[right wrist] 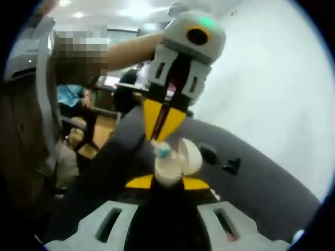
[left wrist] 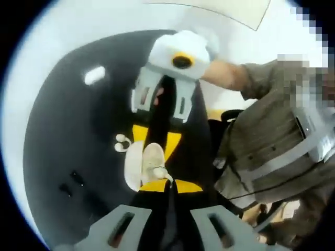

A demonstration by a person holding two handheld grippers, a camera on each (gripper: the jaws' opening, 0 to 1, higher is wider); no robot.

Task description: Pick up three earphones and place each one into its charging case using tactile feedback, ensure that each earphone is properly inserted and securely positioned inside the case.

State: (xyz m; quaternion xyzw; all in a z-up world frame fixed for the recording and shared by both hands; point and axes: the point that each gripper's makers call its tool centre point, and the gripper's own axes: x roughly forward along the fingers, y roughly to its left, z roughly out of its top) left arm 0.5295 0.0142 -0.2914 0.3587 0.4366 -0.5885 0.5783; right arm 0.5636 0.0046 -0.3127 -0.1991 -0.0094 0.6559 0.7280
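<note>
In the left gripper view, a white oblong piece lies far out to the left on the black mat. I cannot tell from here whether it is a case or an earphone. Further in, a loose earphone sits on the mat just beside the open charging case. The right gripper reaches in from the top, its yellow tips closed on the case. My left gripper pinches a second earphone, which rests against the case's open mouth. A person's sleeve is on the right.

In the right gripper view, the right gripper clamps the case, whose lid is tipped open. The left gripper comes down from above, its jaws together on the earphone right at the case opening. Two small black items lie on the mat to the right.
</note>
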